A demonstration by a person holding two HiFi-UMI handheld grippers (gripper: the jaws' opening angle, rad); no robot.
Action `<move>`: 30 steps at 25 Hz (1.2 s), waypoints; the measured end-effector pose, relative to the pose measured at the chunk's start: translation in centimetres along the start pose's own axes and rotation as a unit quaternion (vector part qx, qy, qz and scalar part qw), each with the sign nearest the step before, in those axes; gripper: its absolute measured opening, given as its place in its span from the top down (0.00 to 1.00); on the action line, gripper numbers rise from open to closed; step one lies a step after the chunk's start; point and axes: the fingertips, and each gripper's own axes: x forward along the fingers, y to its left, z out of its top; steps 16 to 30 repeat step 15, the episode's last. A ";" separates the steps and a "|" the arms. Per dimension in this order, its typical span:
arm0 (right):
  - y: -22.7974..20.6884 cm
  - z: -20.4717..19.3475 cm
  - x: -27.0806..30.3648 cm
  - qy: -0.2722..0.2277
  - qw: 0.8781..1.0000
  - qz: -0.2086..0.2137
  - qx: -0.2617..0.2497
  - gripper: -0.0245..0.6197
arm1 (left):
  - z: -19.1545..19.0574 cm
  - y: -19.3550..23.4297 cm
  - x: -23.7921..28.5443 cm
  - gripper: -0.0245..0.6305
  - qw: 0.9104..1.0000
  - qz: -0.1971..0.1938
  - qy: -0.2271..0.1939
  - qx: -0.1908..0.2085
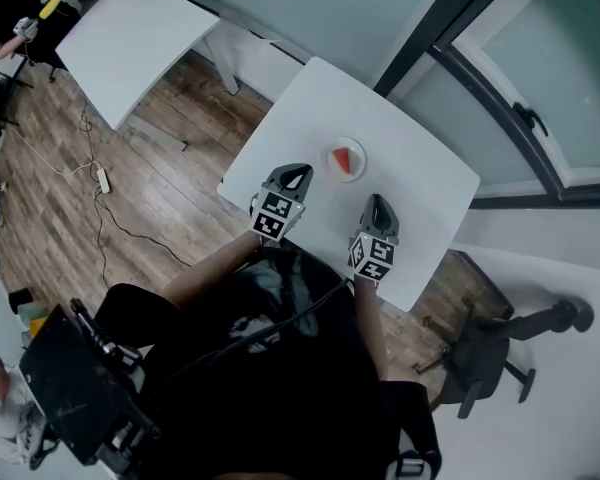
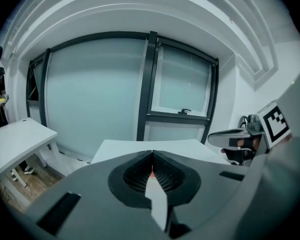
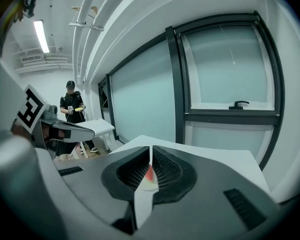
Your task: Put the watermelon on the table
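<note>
A red watermelon slice (image 1: 348, 158) lies on a small white plate (image 1: 334, 172) on the white table (image 1: 420, 193). My left gripper (image 1: 300, 172) hovers just left of the plate, apart from it, jaws shut on nothing. My right gripper (image 1: 377, 202) hangs in front of the plate and to its right, also shut and empty. In the left gripper view the jaw tips (image 2: 152, 155) meet, and a red sliver of watermelon (image 2: 152, 173) shows through the slit. The right gripper view shows the same: tips (image 3: 150, 149) together, a red sliver of watermelon (image 3: 149, 173) below.
A second white table (image 1: 135, 33) stands at the far left, with a person (image 3: 72, 106) beside it. An office chair (image 1: 490, 353) is at the table's right front corner. A cable and power strip (image 1: 102, 178) lie on the wooden floor. Glass walls lie beyond the table.
</note>
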 end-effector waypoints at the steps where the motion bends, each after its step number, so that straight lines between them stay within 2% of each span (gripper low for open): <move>1: 0.1 0.1 0.1 -0.001 1.000 -0.001 -0.001 0.92 | 0.2 0.2 0.0 0.95 1.000 0.004 -0.003 0.003; 8: 0.2 0.5 -1.2 -0.006 1.000 0.001 -0.001 0.92 | -0.3 -1.2 -1.0 0.95 1.000 -0.007 0.004 0.005; 15: 0.9 0.5 1.2 -0.008 1.000 0.007 0.003 0.92 | -0.8 0.7 0.5 0.95 1.000 -0.015 0.011 0.000; 30: 0.9 0.5 1.2 -0.008 1.000 0.007 0.003 0.92 | -0.8 0.7 0.5 0.95 1.000 -0.015 0.011 0.000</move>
